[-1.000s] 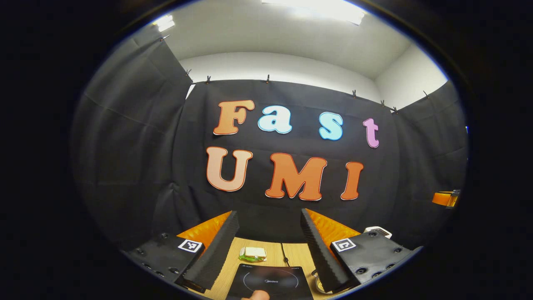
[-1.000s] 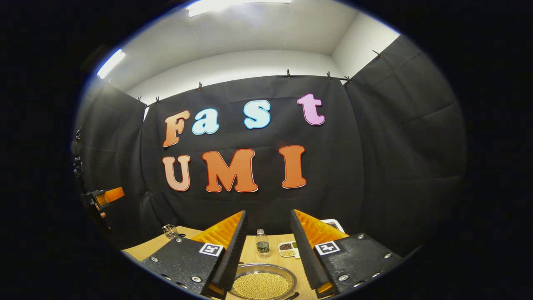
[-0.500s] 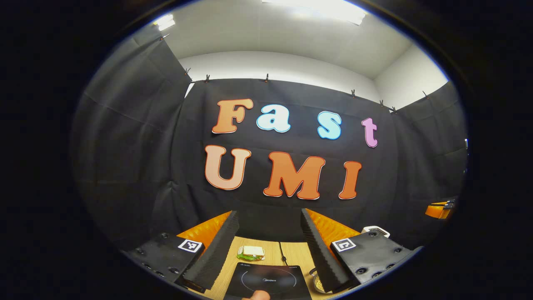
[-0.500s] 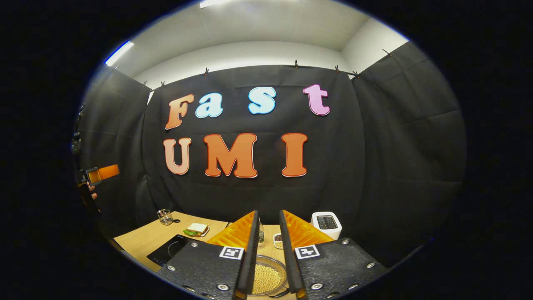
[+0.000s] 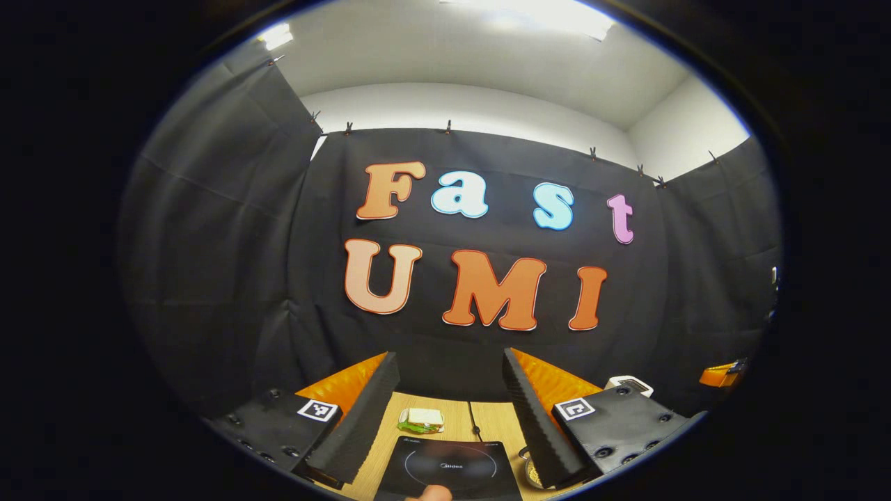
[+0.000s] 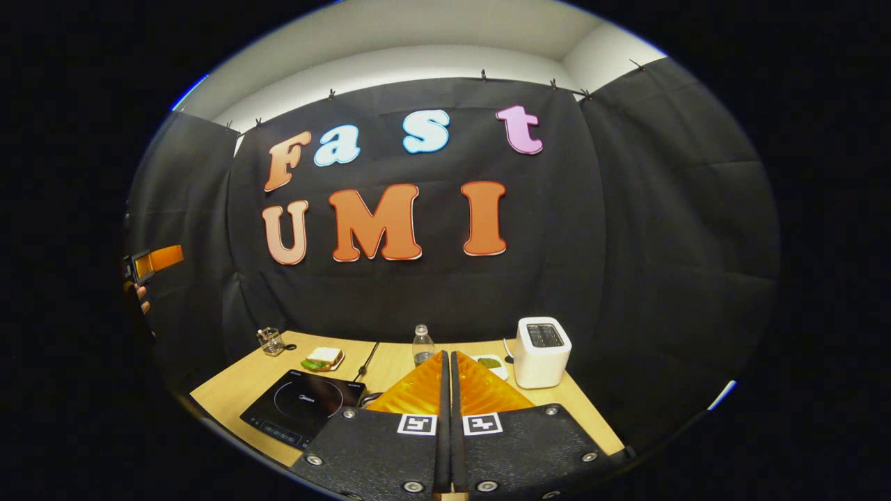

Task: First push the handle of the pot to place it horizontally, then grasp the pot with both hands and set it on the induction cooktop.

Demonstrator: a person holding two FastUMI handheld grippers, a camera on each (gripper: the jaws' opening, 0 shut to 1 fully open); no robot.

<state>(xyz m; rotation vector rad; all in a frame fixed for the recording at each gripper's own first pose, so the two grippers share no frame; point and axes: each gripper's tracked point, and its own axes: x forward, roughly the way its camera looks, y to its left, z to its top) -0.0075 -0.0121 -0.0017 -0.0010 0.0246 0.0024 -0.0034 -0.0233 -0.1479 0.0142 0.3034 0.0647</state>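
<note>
A black induction cooktop (image 5: 449,467) lies on the wooden table between my left gripper's fingers, and it lies at the table's front left (image 6: 299,407) in the right gripper view. A sliver of the metal pot (image 5: 530,474) with yellow beads peeks out beside the right finger in the left gripper view. My left gripper (image 5: 449,358) is open, high above the table. My right gripper (image 6: 447,356) is shut with nothing between its fingers, and they hide the pot in the right gripper view.
A sandwich (image 6: 321,358) on a plate, a glass jar (image 6: 270,341), a water bottle (image 6: 420,346), a small dish (image 6: 489,362) and a white toaster (image 6: 541,350) stand along the back of the table (image 6: 230,393). A cable (image 5: 475,424) runs behind the cooktop.
My right gripper has shut its fingers and pulled up and back, so more of the table shows and the pot is now covered. The left gripper has barely moved.
</note>
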